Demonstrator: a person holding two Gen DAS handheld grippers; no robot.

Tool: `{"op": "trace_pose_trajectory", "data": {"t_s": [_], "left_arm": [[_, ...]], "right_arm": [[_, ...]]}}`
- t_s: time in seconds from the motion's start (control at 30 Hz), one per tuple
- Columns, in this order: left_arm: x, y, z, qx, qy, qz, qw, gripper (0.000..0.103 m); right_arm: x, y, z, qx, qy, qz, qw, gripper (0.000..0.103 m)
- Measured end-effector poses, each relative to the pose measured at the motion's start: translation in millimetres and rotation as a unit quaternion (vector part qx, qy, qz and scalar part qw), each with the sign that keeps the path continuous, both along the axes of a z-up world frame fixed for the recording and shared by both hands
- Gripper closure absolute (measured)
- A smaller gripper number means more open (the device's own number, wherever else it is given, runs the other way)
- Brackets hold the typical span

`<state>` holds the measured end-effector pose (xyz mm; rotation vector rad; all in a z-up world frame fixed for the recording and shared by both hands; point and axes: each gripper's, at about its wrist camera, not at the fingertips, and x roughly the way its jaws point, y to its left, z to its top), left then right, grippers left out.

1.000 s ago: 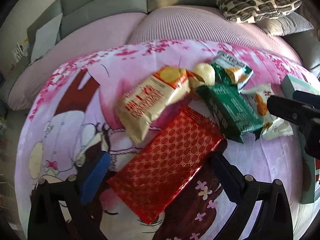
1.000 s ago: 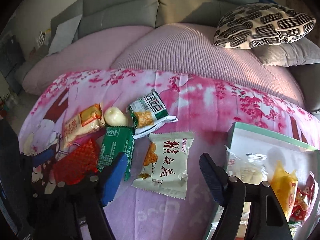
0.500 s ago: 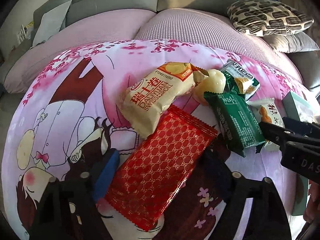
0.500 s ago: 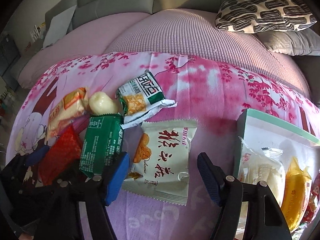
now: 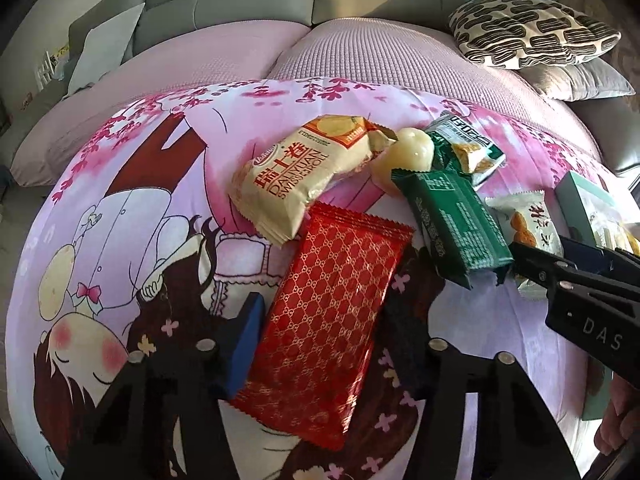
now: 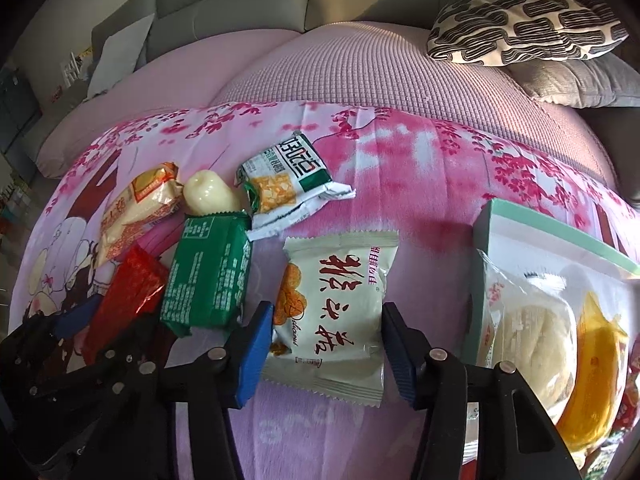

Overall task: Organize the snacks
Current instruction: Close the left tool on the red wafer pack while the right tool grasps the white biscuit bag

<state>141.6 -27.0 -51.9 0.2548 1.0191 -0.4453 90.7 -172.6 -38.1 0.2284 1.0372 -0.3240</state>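
So the box (image 6: 516, 220) with the mint-green rim sits on the right side of the pink blossom blanket (image 6: 400, 168), and it's already got stuff in it: a pale round bun in clear wrap (image 6: 532, 336), an orange-yellow pack (image 6: 596, 364) next to it, and a bit of red wrapper at the far right edge that we can't really make out.

The rest of the snacks are out on the blanket. Our right gripper (image 6: 326, 344) has been closing its jaws and now has the white pack with red characters (image 6: 340, 300) sitting right between the blue pads. They look to be touching its sides or just about, honestly can't tell if it's squeezed yet. Our left gripper (image 5: 324, 340) has been closing too, with the red gold-patterned pack (image 5: 332, 320) between its fingers, same story, contact unclear.

Stuff crowded around: the green pack (image 5: 452, 220) lies between the red and white ones, its near corner just beside the right gripper's left pad. Behind it there's a cream roll (image 5: 408, 156), a beige Swiss roll bag (image 5: 304, 176) overlapping the red pack's far end, and a green-and-white cracker pack (image 6: 288, 180). Patterned pillow (image 6: 524, 20) is up on the grey sofa (image 6: 232, 8) behind.
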Motion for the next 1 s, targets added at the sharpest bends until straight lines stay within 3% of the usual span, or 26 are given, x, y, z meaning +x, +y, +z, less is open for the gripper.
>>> {"op": "trace_pose_trajectory", "data": {"t_s": [0.7, 1.0], "left_arm": [[-20.9, 1.5, 6.5, -0.005, -0.004, -0.004, 1.0, 0.053], [-22.7, 1.7, 5.8, 0.002, -0.001, -0.006, 1.0, 0.053]], "right_arm": [[-58.4, 15.1, 21.2, 0.025, -0.06, -0.013, 0.998, 0.047], [-58.6, 22.3, 2.6, 0.019, -0.023, -0.002, 1.0, 0.047]]}}
